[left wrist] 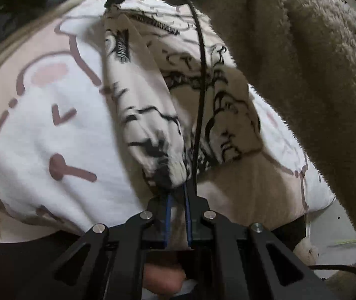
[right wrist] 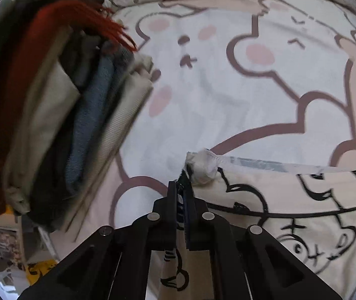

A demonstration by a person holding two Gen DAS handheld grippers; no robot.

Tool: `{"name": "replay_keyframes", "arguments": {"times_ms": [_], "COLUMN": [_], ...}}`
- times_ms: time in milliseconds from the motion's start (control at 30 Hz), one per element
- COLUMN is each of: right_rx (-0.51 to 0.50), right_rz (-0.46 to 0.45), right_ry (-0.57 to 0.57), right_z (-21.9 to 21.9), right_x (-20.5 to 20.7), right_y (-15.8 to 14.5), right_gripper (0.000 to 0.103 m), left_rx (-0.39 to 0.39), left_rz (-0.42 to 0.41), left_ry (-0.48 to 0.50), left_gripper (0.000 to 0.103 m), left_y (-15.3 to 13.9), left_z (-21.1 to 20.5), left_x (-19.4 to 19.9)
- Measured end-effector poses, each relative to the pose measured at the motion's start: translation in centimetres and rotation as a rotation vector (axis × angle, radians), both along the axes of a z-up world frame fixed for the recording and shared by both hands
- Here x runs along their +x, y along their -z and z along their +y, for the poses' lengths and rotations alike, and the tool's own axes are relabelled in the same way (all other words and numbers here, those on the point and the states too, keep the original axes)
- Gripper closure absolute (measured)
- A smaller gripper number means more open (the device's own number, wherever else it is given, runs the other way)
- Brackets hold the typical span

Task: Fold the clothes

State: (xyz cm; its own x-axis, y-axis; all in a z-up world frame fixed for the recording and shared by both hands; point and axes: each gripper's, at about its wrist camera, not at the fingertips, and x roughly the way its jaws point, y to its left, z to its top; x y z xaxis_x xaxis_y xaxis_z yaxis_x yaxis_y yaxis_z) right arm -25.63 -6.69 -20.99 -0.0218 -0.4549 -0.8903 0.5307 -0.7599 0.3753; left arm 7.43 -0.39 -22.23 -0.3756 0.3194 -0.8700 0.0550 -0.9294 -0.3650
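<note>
Left gripper (left wrist: pixel 176 192): jaws nearly closed, pinching a bunched end of the cream printed garment (left wrist: pixel 153 125), which hangs lifted above the bear-print bedsheet (left wrist: pixel 40 137). Only the left view shows the fuzzy beige blanket (left wrist: pixel 315 75) and a black cable (left wrist: pixel 200 75). Right gripper (right wrist: pixel 181 187): jaws clamped on the same garment's edge (right wrist: pixel 290 212), cloth trailing between the fingers. Only the right view shows the stack of folded clothes (right wrist: pixel 65 112) beside the sheet (right wrist: pixel 215 87).

Soft, dim daylight; fisheye edges bend and darken, and motion blur smears the stacked folded clothes (right wrist: pixel 60 115).
</note>
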Motion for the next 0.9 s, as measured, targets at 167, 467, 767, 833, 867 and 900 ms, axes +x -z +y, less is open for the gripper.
{"name": "replay_keyframes", "arguments": {"times_ms": [167, 467, 767, 833, 867, 900], "right_rx": [0.064, -0.145, -0.260, -0.227, -0.207, -0.212], "right_rz": [0.103, 0.199, 0.017, 0.006, 0.002, -0.006], "right_ry": [0.038, 0.070, 0.012, -0.009, -0.019, 0.000], "right_z": [0.9, 12.3, 22.8, 23.5, 23.9, 24.5], "right_x": [0.8, 5.5, 18.4, 20.5, 21.4, 21.7], "right_y": [-1.2, -11.7, -5.5, -3.1, -1.8, -1.2], "right_gripper": [0.075, 0.009, 0.031, 0.035, 0.035, 0.036], "left_rx": [0.034, 0.051, 0.094, 0.103, 0.104, 0.093], "left_rz": [-0.017, -0.015, 0.016, 0.051, 0.069, 0.092], "left_ry": [-0.015, -0.054, -0.145, -0.148, -0.145, -0.133], "left_gripper": [0.093, 0.093, 0.093, 0.093, 0.093, 0.093], "left_y": [0.4, -0.1, -1.5, -2.7, -3.3, -4.1], "left_z": [-0.2, -0.8, -2.5, -2.7, -2.7, -2.6], "left_x": [0.0, 0.5, 1.4, 1.8, 1.8, 1.7]}}
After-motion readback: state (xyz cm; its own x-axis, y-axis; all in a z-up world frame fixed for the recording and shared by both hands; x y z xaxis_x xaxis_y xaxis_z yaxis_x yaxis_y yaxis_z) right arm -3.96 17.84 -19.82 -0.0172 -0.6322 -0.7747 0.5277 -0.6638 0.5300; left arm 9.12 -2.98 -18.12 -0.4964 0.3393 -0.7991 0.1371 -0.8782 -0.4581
